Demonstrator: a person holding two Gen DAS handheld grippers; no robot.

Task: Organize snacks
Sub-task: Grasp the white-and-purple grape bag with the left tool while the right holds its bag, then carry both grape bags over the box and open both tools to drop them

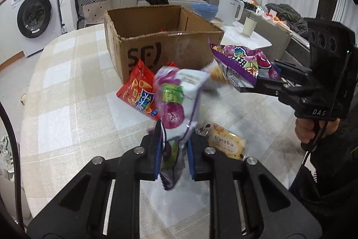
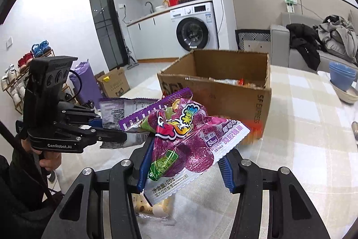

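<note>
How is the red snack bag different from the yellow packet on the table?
The red snack bag is the larger and leans by the cardboard box; the yellow packet lies flat on the checked tablecloth, nearer the camera. The red one shows cone-shaped crisps, the yellow one pale biscuits. No gripper holds either.

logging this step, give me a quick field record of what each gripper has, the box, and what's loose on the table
left gripper: shut on a purple and white candy packet
right gripper: shut on a purple grape gummy packet
brown cardboard box: open, on the checked tablecloth, some snacks inside
loose on table: red snack bag leaning against the box; yellow biscuit packet
</note>
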